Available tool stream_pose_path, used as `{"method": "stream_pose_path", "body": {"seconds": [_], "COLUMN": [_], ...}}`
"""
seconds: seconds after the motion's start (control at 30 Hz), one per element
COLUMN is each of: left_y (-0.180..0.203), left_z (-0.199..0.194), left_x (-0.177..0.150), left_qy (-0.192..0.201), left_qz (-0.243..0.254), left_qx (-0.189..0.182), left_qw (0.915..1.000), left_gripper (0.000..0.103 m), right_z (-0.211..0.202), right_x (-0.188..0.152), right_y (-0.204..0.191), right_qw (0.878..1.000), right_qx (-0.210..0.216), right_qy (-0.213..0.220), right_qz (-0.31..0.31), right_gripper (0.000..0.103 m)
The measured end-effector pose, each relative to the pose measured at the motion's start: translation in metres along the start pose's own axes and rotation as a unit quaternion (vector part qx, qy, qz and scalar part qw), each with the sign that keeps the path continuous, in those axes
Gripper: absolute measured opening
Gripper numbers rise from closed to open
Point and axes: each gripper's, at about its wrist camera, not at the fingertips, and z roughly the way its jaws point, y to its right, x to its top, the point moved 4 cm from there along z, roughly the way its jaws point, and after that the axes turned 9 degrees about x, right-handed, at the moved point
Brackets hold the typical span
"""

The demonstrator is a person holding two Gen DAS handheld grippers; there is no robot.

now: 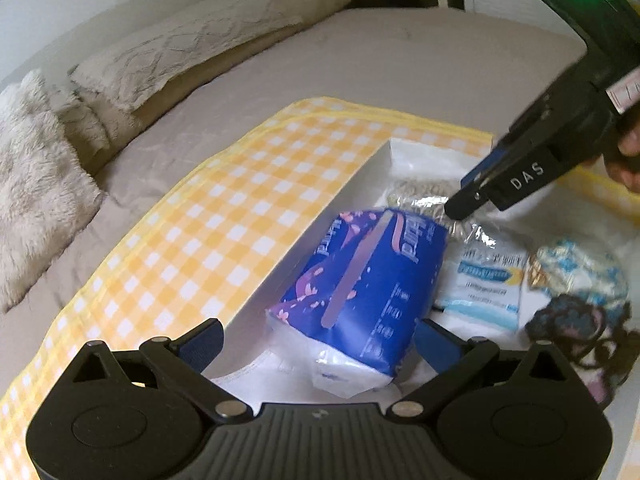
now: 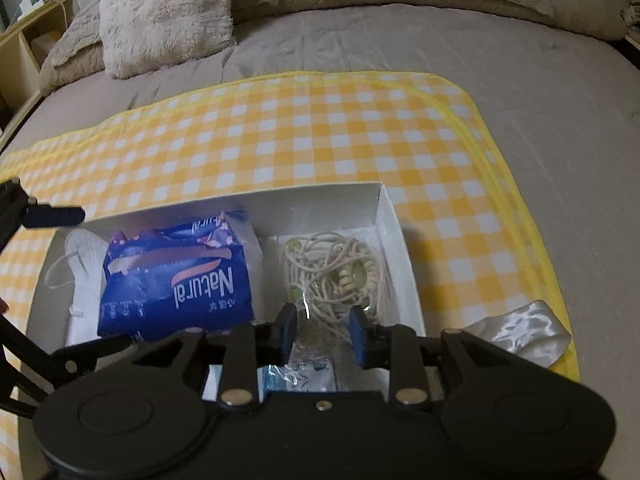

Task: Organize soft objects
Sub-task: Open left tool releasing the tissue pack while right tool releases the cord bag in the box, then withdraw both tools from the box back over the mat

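A white box (image 2: 390,216) sits on a yellow checked cloth (image 2: 280,140) on the bed. In it lie a blue tissue pack (image 2: 176,284), a white mask (image 2: 80,264) and a clear bag of beige cord (image 2: 340,272). My right gripper (image 2: 323,336) is open above the cord bag, its pads apart and empty. My left gripper (image 1: 316,340) is open just over the near end of the tissue pack (image 1: 368,288). The right gripper (image 1: 472,196) also shows in the left wrist view, above the cord bag (image 1: 420,196). A pale blue packet (image 1: 488,284) lies beside the tissue pack.
A floral bundle (image 1: 580,268) and dark yarn-like item (image 1: 576,324) lie at the right. A shiny white cloth (image 2: 524,328) lies outside the box on the checked cloth. Fluffy pillows (image 2: 168,12) line the head of the bed. A wooden shelf (image 2: 28,36) stands at left.
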Motion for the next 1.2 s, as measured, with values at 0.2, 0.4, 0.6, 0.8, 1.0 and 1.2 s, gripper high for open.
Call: {"method": "stream_pose_path", "body": {"seconds": [0.2,0.4,0.6,0.8,1.0,1.2], "left_y": [-0.004,-0.004,-0.011,-0.016,-0.026,-0.025], "left_z": [-0.025,-0.06,-0.097,-0.129,-0.167,-0.203], "left_x": [0.008,0.011,0.007,0.0,-0.004,-0.01], "left_qy": [0.016,0.027,0.036,0.038,0.044,0.061], "left_qz": [-0.041,-0.057,-0.098,-0.142,-0.216,-0.275], "left_qx": [-0.007,0.008,0.042,0.06,0.072,0.094], "left_qw": [0.999,0.998,0.9937,0.9874,0.9726,0.9549], "left_gripper": [0.101,0.101,0.103,0.103,0.103,0.103], "right_z": [-0.039,-0.078,-0.116,-0.151,-0.18,-0.201], "right_x": [0.007,0.001,-0.011,-0.024,-0.031,-0.04], "right_y": [-0.004,-0.011,-0.021,-0.033,-0.043,-0.054], "right_qw": [0.999,0.997,0.993,0.989,0.984,0.98], "right_qx": [0.02,0.016,0.005,-0.001,0.003,0.007], "right_qy": [0.048,0.081,0.117,0.147,0.174,0.192], "right_qz": [0.013,0.002,-0.014,-0.037,-0.042,-0.05], "right_gripper": [0.031,0.05,0.088,0.103,0.103,0.103]}}
